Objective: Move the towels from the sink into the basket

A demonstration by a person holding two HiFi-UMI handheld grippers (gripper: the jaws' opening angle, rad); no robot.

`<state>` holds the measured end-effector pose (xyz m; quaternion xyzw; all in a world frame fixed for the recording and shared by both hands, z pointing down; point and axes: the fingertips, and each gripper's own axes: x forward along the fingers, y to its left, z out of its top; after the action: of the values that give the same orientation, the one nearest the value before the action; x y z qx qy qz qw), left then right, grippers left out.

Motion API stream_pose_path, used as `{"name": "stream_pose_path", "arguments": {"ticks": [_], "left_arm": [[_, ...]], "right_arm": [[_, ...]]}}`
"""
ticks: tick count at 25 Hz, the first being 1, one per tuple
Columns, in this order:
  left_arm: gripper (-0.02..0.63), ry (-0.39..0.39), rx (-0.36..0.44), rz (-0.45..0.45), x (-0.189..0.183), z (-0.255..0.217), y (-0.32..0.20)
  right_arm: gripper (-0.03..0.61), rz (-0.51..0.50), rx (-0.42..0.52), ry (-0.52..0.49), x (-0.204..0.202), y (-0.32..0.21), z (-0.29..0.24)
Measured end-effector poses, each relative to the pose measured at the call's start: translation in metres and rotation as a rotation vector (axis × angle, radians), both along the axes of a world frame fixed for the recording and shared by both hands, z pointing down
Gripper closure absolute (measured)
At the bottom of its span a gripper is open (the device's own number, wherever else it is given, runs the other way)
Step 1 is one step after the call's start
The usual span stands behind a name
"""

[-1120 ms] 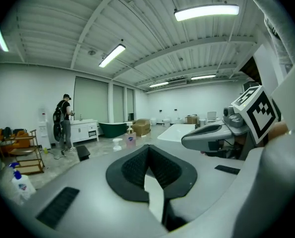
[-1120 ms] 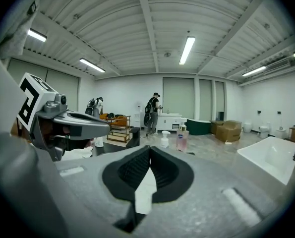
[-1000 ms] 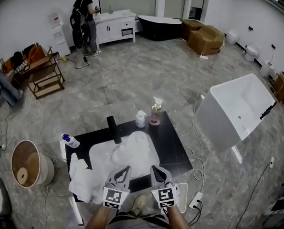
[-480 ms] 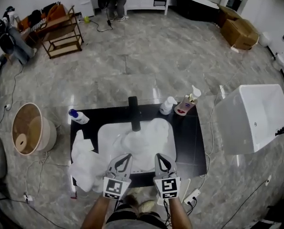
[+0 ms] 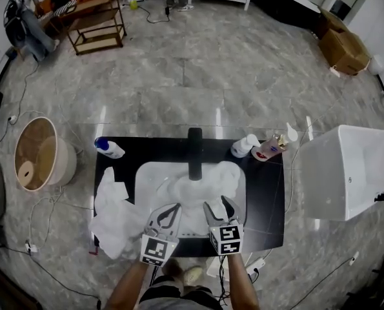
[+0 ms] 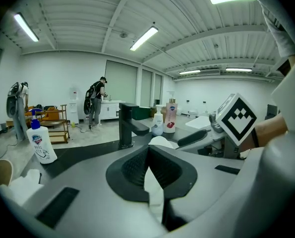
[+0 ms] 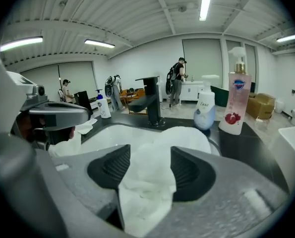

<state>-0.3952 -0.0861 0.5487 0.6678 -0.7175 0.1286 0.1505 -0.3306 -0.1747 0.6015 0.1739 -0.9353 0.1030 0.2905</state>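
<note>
White towels (image 5: 201,189) lie heaped in the white sink (image 5: 146,173) set in a black counter. The round wicker basket (image 5: 37,163) stands on the floor to the left. My left gripper (image 5: 172,210) is over the sink's front edge with its tips together; in the left gripper view (image 6: 147,150) only a sliver of white shows below them. My right gripper (image 5: 219,205) hovers just above the towel heap (image 7: 182,138). Its jaws (image 7: 149,157) have just been opening, with towel showing between and beneath them, and the pads are not pressing on it.
A black faucet (image 5: 195,154) rises behind the basin. A blue-capped bottle (image 5: 108,148) sits at the counter's back left, two soap bottles (image 5: 245,146) (image 5: 272,148) at the back right. Another white towel (image 5: 111,212) hangs over the counter's left side. A white bathtub (image 5: 346,173) stands to the right.
Both grippers have come forward and down from the counter's near edge to over the sink. The right jaws, shut before, now stand apart.
</note>
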Motion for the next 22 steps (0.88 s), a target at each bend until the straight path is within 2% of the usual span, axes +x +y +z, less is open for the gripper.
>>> {"name": "stream_pose_path", "arguments": {"ticks": [2, 6, 12, 22], "left_arm": [[0.604, 0.009, -0.005, -0.002, -0.001, 0.004, -0.002], [0.604, 0.035, -0.011, -0.017, -0.002, 0.008, -0.005], [0.604, 0.036, -0.029, -0.016, -0.003, 0.023, -0.001], [0.604, 0.045, -0.051, -0.047, -0.013, 0.036, 0.004]], "right_arm": [[0.264, -0.003, -0.027, 0.028, -0.006, -0.007, 0.015], [0.152, -0.001, -0.064, 0.084, -0.014, -0.02, 0.043], [0.083, -0.022, -0.069, 0.17, -0.027, -0.031, 0.084], [0.046, -0.03, -0.097, 0.269, -0.036, -0.042, 0.133]]}}
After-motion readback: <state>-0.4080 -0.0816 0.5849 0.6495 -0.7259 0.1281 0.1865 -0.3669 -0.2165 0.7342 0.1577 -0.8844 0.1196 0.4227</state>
